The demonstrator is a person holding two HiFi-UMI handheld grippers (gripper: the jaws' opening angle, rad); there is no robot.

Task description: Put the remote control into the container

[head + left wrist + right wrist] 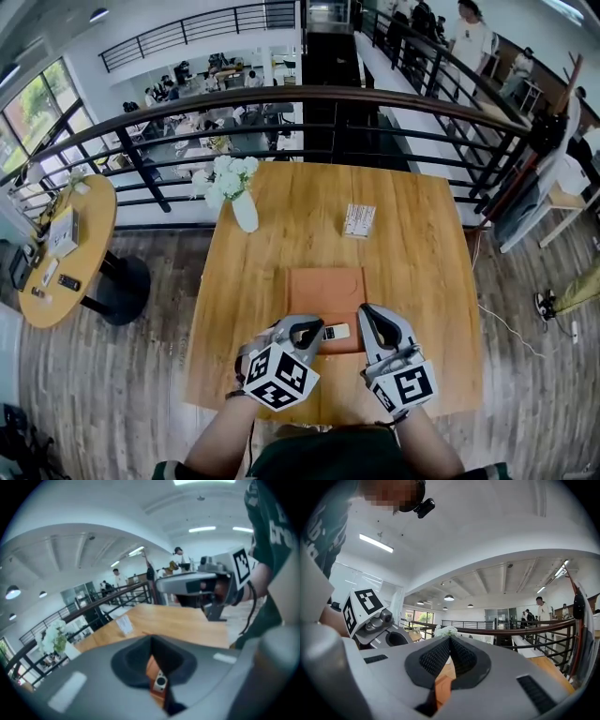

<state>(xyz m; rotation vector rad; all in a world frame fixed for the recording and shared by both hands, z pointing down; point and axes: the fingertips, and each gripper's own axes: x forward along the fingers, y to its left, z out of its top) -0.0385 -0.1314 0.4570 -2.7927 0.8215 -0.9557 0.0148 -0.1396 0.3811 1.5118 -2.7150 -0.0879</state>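
Left gripper (312,334) clamps the remote's (337,332) left end.
The remote lies crosswise at lower centre, over the container's (323,286) near edge. The right gripper (375,319) sits just right, jaws together, empty.

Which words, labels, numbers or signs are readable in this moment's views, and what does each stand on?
Nothing can be read in full.
Card on the wooden table: printed lines, too small to read.
Person's dark shirt: pale lettering, cut off by the frame edge and blurred.
Marker cubes: black-and-white square patterns, no words.
Remote control: any button marks are too small to tell.
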